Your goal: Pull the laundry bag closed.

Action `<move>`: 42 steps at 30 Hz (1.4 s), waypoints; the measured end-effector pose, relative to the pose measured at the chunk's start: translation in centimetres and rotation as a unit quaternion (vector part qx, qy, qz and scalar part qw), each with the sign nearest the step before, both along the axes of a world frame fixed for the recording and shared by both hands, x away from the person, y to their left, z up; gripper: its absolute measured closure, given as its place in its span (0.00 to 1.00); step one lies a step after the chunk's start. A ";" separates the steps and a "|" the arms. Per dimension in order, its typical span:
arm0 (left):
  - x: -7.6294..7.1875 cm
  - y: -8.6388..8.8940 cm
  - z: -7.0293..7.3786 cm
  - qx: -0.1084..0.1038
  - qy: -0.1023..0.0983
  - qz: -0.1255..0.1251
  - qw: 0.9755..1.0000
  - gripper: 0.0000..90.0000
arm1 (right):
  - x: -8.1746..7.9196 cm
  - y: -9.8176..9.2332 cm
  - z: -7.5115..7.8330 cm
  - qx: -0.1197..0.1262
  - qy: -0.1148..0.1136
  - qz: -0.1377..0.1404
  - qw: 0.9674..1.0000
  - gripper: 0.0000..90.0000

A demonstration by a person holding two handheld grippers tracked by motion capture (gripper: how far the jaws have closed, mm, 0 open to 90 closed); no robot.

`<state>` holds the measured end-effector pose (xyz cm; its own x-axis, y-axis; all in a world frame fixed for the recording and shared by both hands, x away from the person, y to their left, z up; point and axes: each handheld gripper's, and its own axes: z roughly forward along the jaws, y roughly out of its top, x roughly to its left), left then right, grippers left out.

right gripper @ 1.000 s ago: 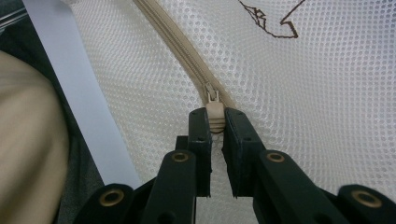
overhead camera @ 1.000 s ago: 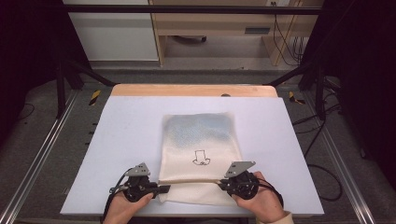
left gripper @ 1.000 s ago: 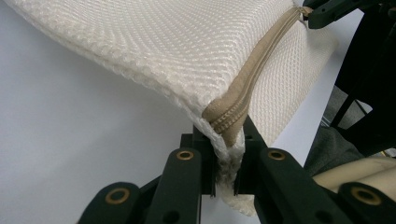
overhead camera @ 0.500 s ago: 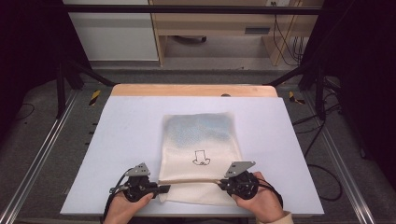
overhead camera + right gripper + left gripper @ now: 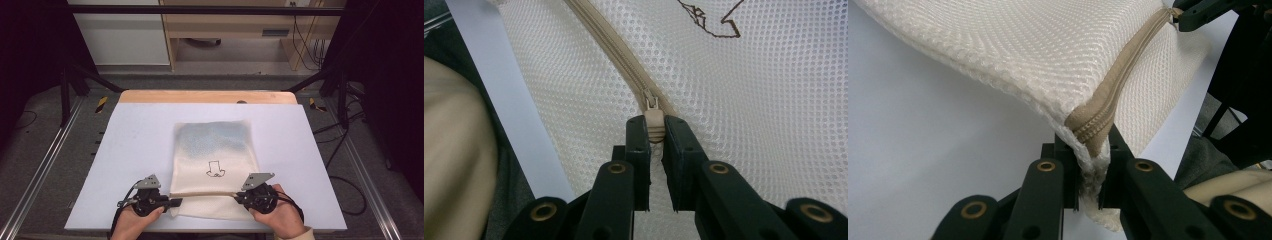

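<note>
A cream mesh laundry bag (image 5: 215, 150) with a small black drawing lies flat on the white table (image 5: 130, 145). A tan zipper (image 5: 202, 193) runs across its near end. My left gripper (image 5: 172, 203) is shut on the bag's left corner at the zipper's end (image 5: 1093, 142), pinching mesh and tape between its jaws. My right gripper (image 5: 237, 197) is shut on the tan zipper pull (image 5: 654, 125) at the zipper's right end. In the left gripper view my right gripper (image 5: 1198, 12) shows at the far end of the zipper (image 5: 1128, 60).
A wooden strip (image 5: 205, 96) edges the table's far side. Metal rails (image 5: 40, 165) run along both sides, with cables (image 5: 345, 185) on the floor at the right. A wooden shelf unit (image 5: 235, 30) stands behind the table.
</note>
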<state>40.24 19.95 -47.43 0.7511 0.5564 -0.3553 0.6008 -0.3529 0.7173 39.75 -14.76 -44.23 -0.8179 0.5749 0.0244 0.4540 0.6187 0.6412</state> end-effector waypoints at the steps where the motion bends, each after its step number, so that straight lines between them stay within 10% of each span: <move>1: 0.0 0.0 0.0 -0.001 0.000 0.000 1.000 0.92 | 0.0 0.0 0.0 0.000 0.001 -0.001 1.000 0.91; 42: 0.0 0.0 0.1 0.001 -0.003 0.003 1.000 0.92 | -0.1 -0.2 0.1 -0.008 -0.004 -0.002 1.000 0.91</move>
